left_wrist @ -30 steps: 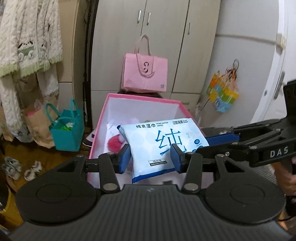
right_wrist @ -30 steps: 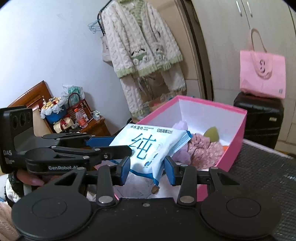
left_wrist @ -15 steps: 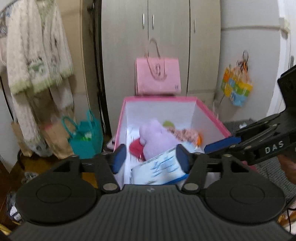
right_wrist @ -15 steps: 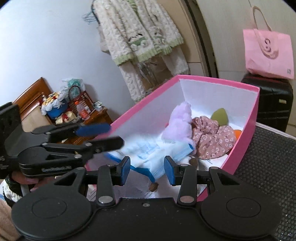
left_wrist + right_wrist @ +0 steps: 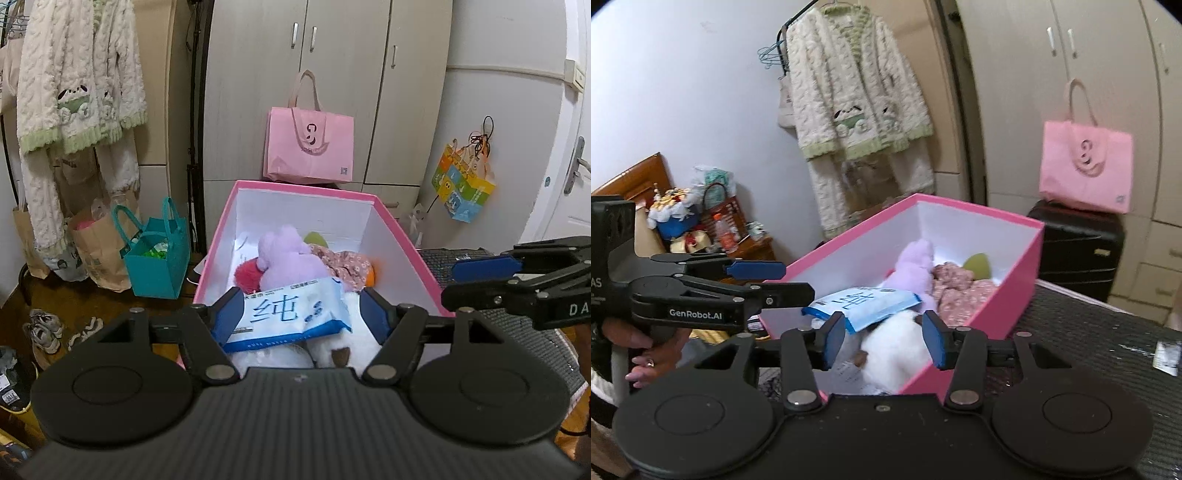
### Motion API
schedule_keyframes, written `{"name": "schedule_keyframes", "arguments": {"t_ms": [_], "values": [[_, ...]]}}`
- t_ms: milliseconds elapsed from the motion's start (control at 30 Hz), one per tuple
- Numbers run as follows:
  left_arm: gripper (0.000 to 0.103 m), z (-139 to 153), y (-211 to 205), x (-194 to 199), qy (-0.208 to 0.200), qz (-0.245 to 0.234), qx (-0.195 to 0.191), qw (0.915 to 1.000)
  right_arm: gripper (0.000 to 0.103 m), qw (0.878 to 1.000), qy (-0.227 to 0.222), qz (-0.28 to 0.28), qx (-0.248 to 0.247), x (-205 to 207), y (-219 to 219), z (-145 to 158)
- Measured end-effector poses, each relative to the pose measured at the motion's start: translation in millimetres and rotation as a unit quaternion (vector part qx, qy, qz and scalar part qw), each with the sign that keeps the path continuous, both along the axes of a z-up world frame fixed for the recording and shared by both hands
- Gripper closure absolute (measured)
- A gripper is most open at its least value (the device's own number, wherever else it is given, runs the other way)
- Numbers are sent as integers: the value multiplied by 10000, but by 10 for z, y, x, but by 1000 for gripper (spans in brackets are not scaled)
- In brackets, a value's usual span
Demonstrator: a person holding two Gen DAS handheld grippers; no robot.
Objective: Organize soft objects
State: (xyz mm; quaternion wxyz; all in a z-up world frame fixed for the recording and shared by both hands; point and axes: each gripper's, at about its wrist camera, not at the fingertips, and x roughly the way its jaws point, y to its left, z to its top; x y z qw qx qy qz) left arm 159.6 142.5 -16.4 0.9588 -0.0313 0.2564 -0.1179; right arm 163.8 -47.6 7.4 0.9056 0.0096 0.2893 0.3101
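A white-and-blue wet wipes pack (image 5: 291,314) (image 5: 864,301) lies inside the pink box (image 5: 402,243) (image 5: 993,317), resting on a white plush (image 5: 354,343) (image 5: 897,343) and against a purple plush (image 5: 288,258) (image 5: 916,266). A floral fabric piece (image 5: 343,260) (image 5: 956,291), a green sponge (image 5: 977,264) and a red fluffy item (image 5: 247,275) lie further back. My left gripper (image 5: 301,317) (image 5: 783,280) hovers over the box's near end, its jaws opening, pads off the pack. My right gripper (image 5: 884,338) (image 5: 458,282) is at the box's right side, jaws opening, nothing gripped.
The box stands on a dark woven mat (image 5: 1082,339). Behind it a pink tote (image 5: 310,147) sits on a black suitcase (image 5: 1075,240) before the wardrobe. A teal bag (image 5: 157,254), paper bags and shoes (image 5: 44,328) are on the floor at left, under a hanging cardigan (image 5: 77,81).
The wipes pack, held up between both grippers a second ago, has dropped into the box onto the plush toys. Both grippers' jaws have widened and let go of it.
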Motion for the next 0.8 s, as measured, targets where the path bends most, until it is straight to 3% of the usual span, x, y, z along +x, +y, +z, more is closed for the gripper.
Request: {"name": "schedule_keyframes", "arguments": {"t_ms": [267, 400, 600, 800], "values": [[17, 129, -236, -247, -82, -61, 115, 9999, 42, 9983, -105, -509, -249, -285, -184, -18], [4, 220, -352, -372, -138, -107, 132, 9998, 37, 9966, -199, -726, -336, -428, -284, 32], [0, 350, -532, -531, -231, -45, 440, 9988, 11, 9915, -352, -1184, -397, -645, -476, 134], [0, 354, -632, -523, 233, 133, 565, 9980, 3, 9821, -305, -1666, -827, -832, -543, 175]]}}
